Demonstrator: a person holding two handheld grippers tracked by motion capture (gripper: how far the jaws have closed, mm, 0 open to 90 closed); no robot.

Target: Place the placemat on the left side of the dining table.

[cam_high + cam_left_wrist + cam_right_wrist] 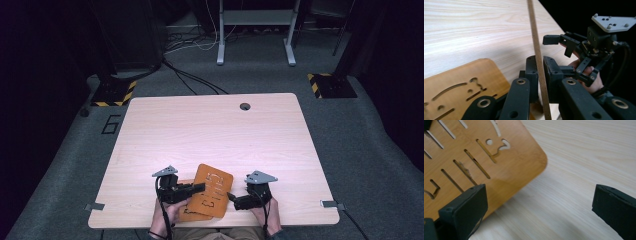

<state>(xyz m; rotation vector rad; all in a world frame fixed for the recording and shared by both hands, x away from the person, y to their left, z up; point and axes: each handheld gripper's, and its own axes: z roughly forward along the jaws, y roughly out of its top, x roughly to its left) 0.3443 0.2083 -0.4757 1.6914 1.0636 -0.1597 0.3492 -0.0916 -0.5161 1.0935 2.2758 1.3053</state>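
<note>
On the left, my left gripper (200,188) has its jaws clamped on the edge of a thin orange-brown wooden board with cut-out slots (210,189), tilted above a second flat wooden board (461,87) at the near edge of the pale wooden table (210,130). To the right, my right gripper (231,197) gapes wide, holding nothing, just beside the board.
</note>
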